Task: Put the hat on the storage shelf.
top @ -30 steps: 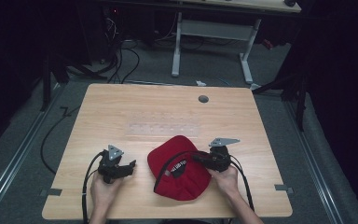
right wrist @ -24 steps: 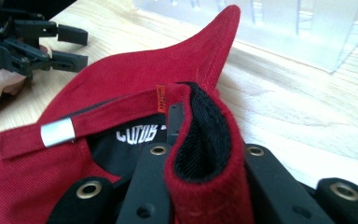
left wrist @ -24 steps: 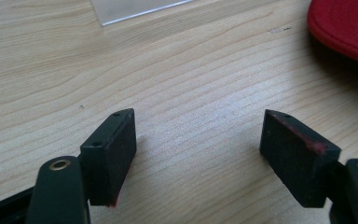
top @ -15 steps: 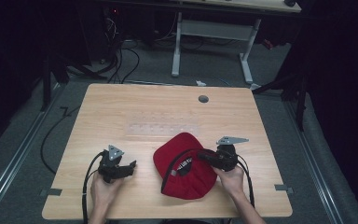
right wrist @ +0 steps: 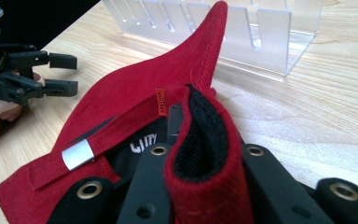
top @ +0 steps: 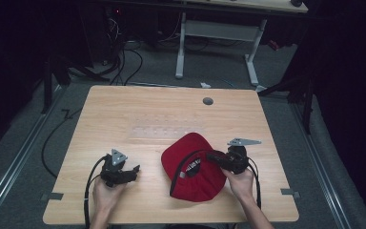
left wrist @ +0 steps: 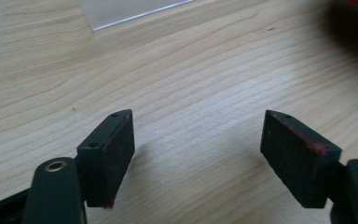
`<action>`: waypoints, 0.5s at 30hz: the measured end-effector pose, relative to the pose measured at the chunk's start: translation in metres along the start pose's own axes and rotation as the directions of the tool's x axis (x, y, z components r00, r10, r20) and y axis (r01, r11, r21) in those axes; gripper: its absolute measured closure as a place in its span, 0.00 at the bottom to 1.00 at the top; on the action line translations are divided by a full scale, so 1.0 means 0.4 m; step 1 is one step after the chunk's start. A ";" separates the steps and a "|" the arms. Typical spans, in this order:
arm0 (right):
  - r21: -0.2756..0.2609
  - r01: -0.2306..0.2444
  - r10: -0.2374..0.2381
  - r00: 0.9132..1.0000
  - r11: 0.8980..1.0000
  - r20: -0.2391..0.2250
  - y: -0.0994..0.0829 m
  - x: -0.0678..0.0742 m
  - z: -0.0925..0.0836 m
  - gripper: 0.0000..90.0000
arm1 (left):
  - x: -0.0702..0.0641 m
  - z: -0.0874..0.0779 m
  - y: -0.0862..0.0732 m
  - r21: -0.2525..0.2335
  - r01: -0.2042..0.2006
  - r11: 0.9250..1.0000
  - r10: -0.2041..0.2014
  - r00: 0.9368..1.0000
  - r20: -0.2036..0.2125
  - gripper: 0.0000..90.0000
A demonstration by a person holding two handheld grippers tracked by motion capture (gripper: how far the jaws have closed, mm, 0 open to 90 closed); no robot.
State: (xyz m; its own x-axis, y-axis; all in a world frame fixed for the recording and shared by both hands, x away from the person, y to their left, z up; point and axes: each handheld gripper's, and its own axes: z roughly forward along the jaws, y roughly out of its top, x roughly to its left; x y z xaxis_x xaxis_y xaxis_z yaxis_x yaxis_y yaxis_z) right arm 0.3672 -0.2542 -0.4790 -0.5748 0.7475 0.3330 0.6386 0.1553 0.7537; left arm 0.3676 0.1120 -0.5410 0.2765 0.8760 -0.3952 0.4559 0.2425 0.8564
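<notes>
**Red cap pulled toward the right side of the table**

Red fabric of the cap [right wrist: 135,140] is pinched between the jaws of the right gripper [top: 218,158], which are clamped on its rear rim beside the strap. Compared with one second ago, this gripper and the cap have shifted a little to the right, so I judge the cap is being dragged or repositioned. The left gripper [top: 132,171] has kept its place, jaws apart over bare wood, holding nothing. Farther away, the clear slotted rack [right wrist: 242,32] stands on the table [top: 138,105], behind the cap.
</notes>
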 end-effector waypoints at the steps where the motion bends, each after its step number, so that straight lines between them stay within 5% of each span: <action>1: -0.002 -0.003 0.003 1.000 1.000 -0.001 0.001 -0.001 -0.002 0.91 | -0.005 -0.003 0.000 0.001 0.003 1.000 -0.003 1.000 0.010 0.30; 15: -0.024 -0.032 0.032 0.999 0.999 -0.016 0.011 -0.009 -0.020 0.91 | -0.104 -0.034 -0.013 0.017 -0.035 0.999 0.032 0.990 0.140 0.31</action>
State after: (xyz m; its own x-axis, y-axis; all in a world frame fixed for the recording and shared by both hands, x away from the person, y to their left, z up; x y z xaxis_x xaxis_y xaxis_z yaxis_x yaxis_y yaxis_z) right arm 0.3680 -0.2614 -0.4723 -0.5621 0.7420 0.3655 0.6443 0.1158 0.7559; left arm 0.3424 0.0799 -0.5246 0.4066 0.8163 -0.4102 0.4605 0.2047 0.8637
